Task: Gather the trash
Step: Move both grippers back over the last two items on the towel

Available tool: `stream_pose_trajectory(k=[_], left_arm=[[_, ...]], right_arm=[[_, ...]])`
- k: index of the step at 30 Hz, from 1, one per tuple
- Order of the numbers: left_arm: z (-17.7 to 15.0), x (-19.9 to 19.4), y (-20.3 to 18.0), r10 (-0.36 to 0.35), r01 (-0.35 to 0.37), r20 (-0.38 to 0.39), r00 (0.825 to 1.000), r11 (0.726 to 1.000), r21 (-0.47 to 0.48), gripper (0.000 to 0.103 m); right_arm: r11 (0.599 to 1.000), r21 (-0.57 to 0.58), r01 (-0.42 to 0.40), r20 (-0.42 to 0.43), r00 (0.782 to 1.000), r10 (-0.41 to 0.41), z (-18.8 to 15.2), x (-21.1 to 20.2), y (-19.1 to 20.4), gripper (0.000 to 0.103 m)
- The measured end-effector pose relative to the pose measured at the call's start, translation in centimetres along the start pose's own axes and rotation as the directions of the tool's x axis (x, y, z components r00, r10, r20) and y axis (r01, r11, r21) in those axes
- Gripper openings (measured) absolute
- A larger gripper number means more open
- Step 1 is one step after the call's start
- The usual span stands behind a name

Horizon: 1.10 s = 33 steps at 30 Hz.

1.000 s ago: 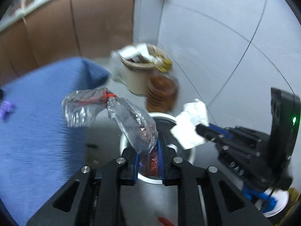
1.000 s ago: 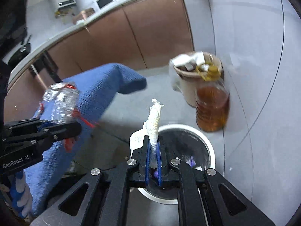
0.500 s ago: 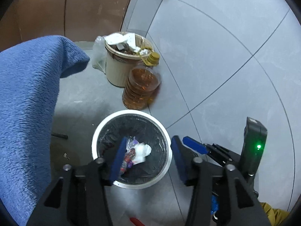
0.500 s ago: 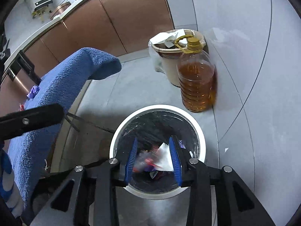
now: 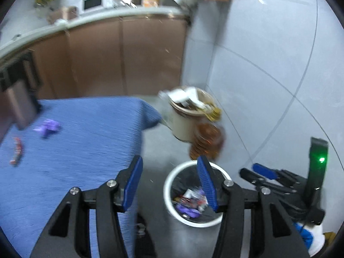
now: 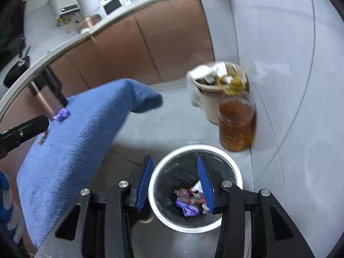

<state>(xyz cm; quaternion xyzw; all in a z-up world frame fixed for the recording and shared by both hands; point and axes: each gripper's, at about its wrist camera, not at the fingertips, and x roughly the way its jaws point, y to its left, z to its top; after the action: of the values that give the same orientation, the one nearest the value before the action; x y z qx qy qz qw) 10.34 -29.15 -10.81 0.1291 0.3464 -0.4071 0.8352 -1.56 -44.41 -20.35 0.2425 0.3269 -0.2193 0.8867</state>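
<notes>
A white-rimmed trash bin [image 5: 169, 202] [image 6: 234, 174] stands on the floor beside the blue table. Wrappers and a white tissue lie in its bottom [image 5: 191, 202] [image 6: 190, 200]. My left gripper [image 5: 169, 172] is open and empty above the gap between table and bin. My right gripper [image 6: 175, 169] is open and empty above the bin, and shows at the right in the left wrist view [image 5: 264, 172]. On the blue cloth [image 5: 81, 139] lie a purple wrapper [image 5: 48, 126] [image 6: 61, 114] and a red wrapper [image 5: 16, 150].
A beige bucket full of rubbish [image 5: 185, 116] [image 6: 210, 90] and a bottle of amber oil [image 6: 235, 120] [image 5: 206, 144] stand against the grey tiled wall behind the bin. Brown cabinets under a cluttered counter [image 5: 120, 53] run along the back.
Both grippers opened and dropped the plastic wrapper and the white tissue into the bin. Both have since lifted and tilted up, so the table top and the counter show again.
</notes>
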Motion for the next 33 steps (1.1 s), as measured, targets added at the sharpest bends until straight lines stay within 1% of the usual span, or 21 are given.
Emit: stream_pose_trajectory(k=[2,4,8,9,12,15,17,20,23,24,25,26,27,28,31,33], left_arm=[[-0.4,-1.8,1.7,0.062,-0.061,0.037,0.997,0.998,-0.023,0.053],[-1.1,-3.9,3.4,0.113,-0.109,0.07,0.991,0.992,-0.056,0.057],[-2.7,-8.0,7.4,0.235,-0.218,0.117,0.965,0.965,-0.147,0.06],[-3.0,-9.1,8.6,0.274,-0.251,0.125,0.954,0.952,-0.175,0.06],[-4.1,-11.9,11.3,0.349,-0.308,0.144,0.926,0.918,-0.249,0.062],[-5.2,-15.0,13.5,0.435,-0.374,0.161,0.886,0.875,-0.306,0.064],[-6.1,-16.7,14.4,0.492,-0.419,0.168,0.854,0.843,-0.338,0.065],[-7.3,-19.0,15.9,0.544,-0.452,0.179,0.82,0.807,-0.38,0.066],[-8.8,-21.0,17.0,0.585,-0.475,0.179,0.791,0.771,-0.423,0.067],[-9.2,-21.7,17.4,0.595,-0.479,0.177,0.784,0.761,-0.438,0.067],[-9.7,-22.4,17.9,0.606,-0.484,0.174,0.776,0.749,-0.452,0.068],[-10.2,-23.1,18.4,0.621,-0.492,0.169,0.765,0.734,-0.468,0.068],[-10.5,-23.5,18.6,0.63,-0.497,0.168,0.758,0.725,-0.476,0.068],[-11.1,-24.2,19.1,0.645,-0.506,0.163,0.746,0.709,-0.491,0.069],[-12.0,-25.4,19.7,0.668,-0.516,0.16,0.727,0.685,-0.514,0.07],[-12.6,-26.1,20.1,0.685,-0.528,0.158,0.711,0.668,-0.524,0.071]], right_arm=[[1.0,-0.023,-0.016,0.024,1.0,0.017,0.5,-1.1,1.3,0.048],[0.998,-0.052,-0.034,0.042,0.998,0.036,0.9,-2.1,2.8,0.049],[0.991,-0.119,-0.067,0.065,0.995,0.075,1.4,-3.6,6.0,0.049],[0.987,-0.138,-0.077,0.069,0.994,0.087,1.5,-4.0,7.0,0.05],[0.976,-0.19,-0.103,0.083,0.989,0.121,1.8,-5.1,9.5,0.052],[0.962,-0.239,-0.132,0.095,0.983,0.158,2.1,-6.2,12.2,0.052],[0.949,-0.278,-0.15,0.101,0.978,0.185,2.3,-7.0,14.1,0.053],[0.931,-0.325,-0.167,0.107,0.971,0.212,2.2,-8.0,16.4,0.054],[0.913,-0.364,-0.185,0.109,0.965,0.24,2.1,-9.0,18.5,0.054],[0.906,-0.378,-0.19,0.111,0.962,0.248,2.1,-9.4,19.3,0.054],[0.899,-0.391,-0.196,0.113,0.96,0.258,2.0,-9.7,20.0,0.055],[0.893,-0.402,-0.204,0.113,0.956,0.269,1.9,-10.0,20.7,0.059],[0.887,-0.41,-0.211,0.112,0.954,0.278,1.8,-10.2,21.2,0.064],[0.882,-0.418,-0.217,0.111,0.951,0.287,1.7,-10.4,21.7,0.065],[0.865,-0.446,-0.23,0.107,0.946,0.306,1.4,-10.8,23.3,0.068],[0.856,-0.461,-0.234,0.103,0.944,0.314,1.3,-10.9,24.1,0.073]])
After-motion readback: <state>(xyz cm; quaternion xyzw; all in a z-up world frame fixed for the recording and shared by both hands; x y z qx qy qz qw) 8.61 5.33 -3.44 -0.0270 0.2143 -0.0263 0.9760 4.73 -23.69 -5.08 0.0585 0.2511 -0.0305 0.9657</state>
